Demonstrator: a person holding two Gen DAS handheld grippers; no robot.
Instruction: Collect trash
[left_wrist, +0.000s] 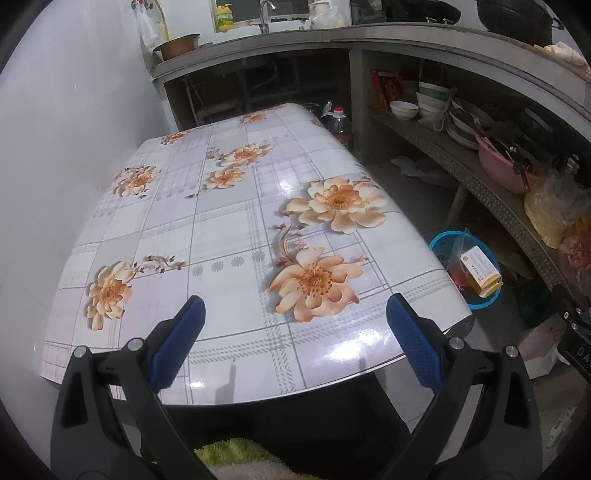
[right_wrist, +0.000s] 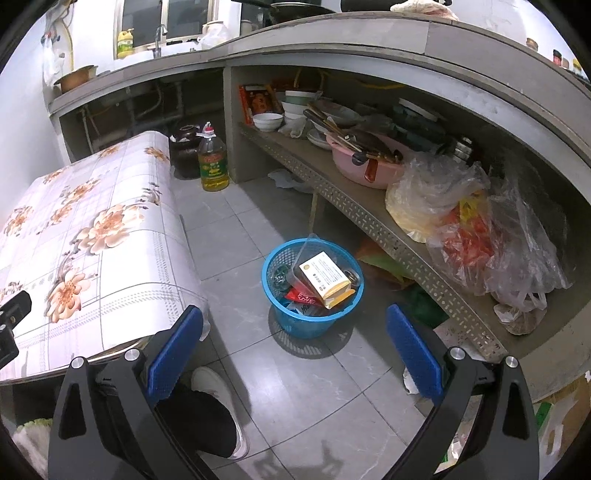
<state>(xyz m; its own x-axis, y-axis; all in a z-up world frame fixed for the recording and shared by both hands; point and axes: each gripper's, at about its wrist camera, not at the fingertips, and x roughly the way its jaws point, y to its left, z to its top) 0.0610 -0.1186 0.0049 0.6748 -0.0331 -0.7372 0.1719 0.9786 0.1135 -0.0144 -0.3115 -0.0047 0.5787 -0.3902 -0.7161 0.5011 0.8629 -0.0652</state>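
Left gripper (left_wrist: 295, 343): my jaws stand apart, holding nothing, over the table (left_wrist: 229, 221).
Right gripper (right_wrist: 295, 347): apart too, empty, above the floor.
Trash: already in the basket (right_wrist: 273, 258) (box (right_wrist: 325, 277) on top), beside the table.
Risk: the box leans past the rim; a nudge could tip it out.
Risk: I could take the shelf bags (right_wrist: 480, 229) for trash.

Kitchen, L-shaped concrete counter (right_wrist: 332, 40) w/ open storage below. Floor (right_wrist: 314, 391): grey tile, glossy, shadows visible. Wall (left_wrist: 55, 147) white, smooth, left of table. Table (left_wrist: 229, 221) w/ floral check-pattern cover, glare spots on surface. Window (right_wrist: 166, 18) above sink tap (right_wrist: 159, 37), dark outside. Perforated metal shelf (right_wrist: 369, 218) under counter, crowded w/ bowls, bags. Oil bottle (right_wrist: 212, 162) on floor by counter pier.
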